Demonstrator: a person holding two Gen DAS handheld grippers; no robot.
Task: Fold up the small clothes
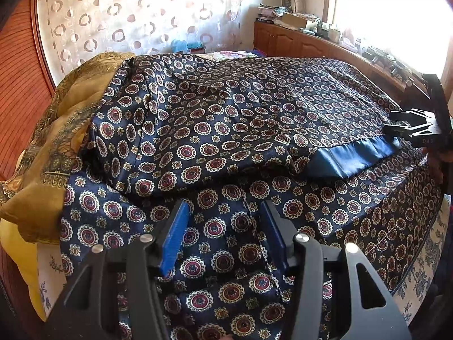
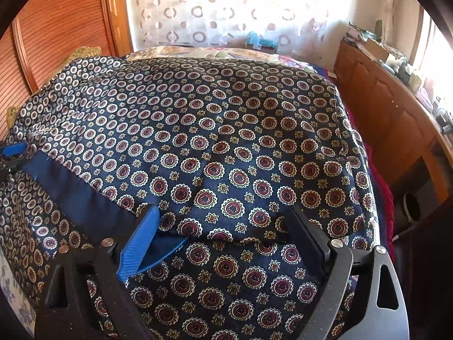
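Note:
A navy garment with red and cream medallions [image 1: 226, 130] lies spread over the bed, its upper part folded back over the lower part so a plain blue band [image 1: 351, 158] shows along the folded edge. It fills the right wrist view too [image 2: 215, 153]. My left gripper [image 1: 225, 209] is open just above the lower layer, holding nothing. My right gripper [image 2: 223, 212] is open at the folded edge, with cloth between its blue pads [image 2: 141, 240] but not pinched. The right gripper also shows at the far right of the left wrist view [image 1: 416, 130].
A mustard patterned cloth [image 1: 56, 141] lies bunched at the bed's left. A floral sheet [image 1: 424, 272] shows under the garment. A wooden cabinet with clutter [image 1: 311, 39] runs along the right wall, a wooden slatted panel [image 2: 56, 34] stands at the left, and a curtain hangs behind.

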